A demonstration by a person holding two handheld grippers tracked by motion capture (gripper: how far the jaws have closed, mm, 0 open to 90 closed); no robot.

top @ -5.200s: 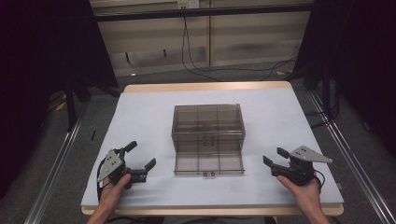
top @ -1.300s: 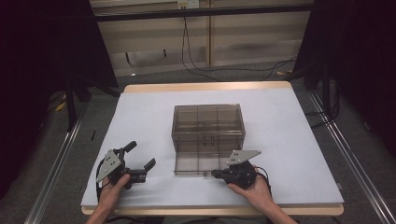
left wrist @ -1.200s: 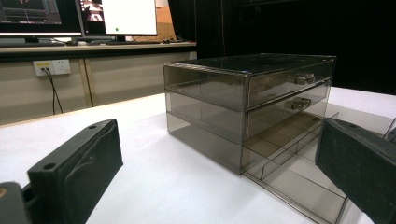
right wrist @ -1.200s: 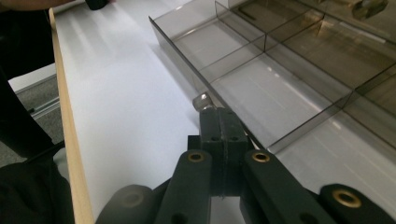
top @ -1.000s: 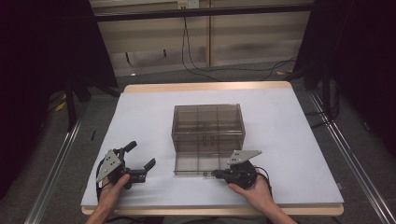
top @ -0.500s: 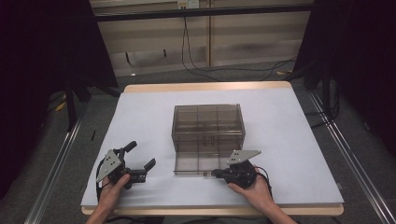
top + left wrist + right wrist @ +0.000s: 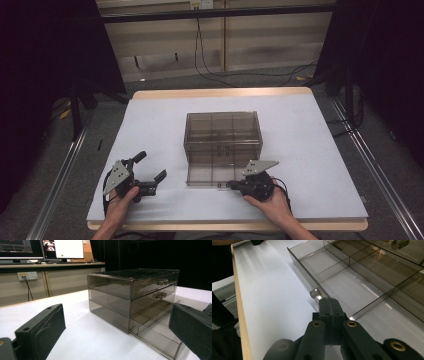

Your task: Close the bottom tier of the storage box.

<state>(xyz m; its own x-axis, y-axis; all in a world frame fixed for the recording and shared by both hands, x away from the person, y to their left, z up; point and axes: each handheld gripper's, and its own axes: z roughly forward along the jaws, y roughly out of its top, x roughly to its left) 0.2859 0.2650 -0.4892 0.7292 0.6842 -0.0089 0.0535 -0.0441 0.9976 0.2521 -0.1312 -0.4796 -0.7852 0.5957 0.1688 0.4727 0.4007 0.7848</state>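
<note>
A smoky transparent drawer cabinet (image 7: 223, 135) with 3 drawers stands near the middle of the white table (image 7: 310, 150). Its bottom drawer (image 7: 215, 175) is pulled out toward the near edge, and dividers inside split it into compartments. The 2 upper drawers (image 7: 152, 287) are closed, each with a small knob on its front.

The right gripper (image 7: 234, 185) lies low on the table at the near side, just in front of the pulled-out drawer, with the person's right hand (image 7: 270, 197) behind it. In the right gripper view its 2 black jaws are pressed together, and their tip sits at the drawer's front wall, right beside the small clear handle (image 7: 316, 293) of the bottom drawer. Whether the jaws pinch part of the handle or the front wall cannot be told, since the tip covers the spot.

The left gripper (image 7: 149, 172) rests on the table near the left near corner, well apart from the cabinet, held by the person's left hand (image 7: 120, 202). Its jaws are spread wide, with nothing between them. In the left gripper view the cabinet stands beyond the gap between them, seen from its left side.
</note>
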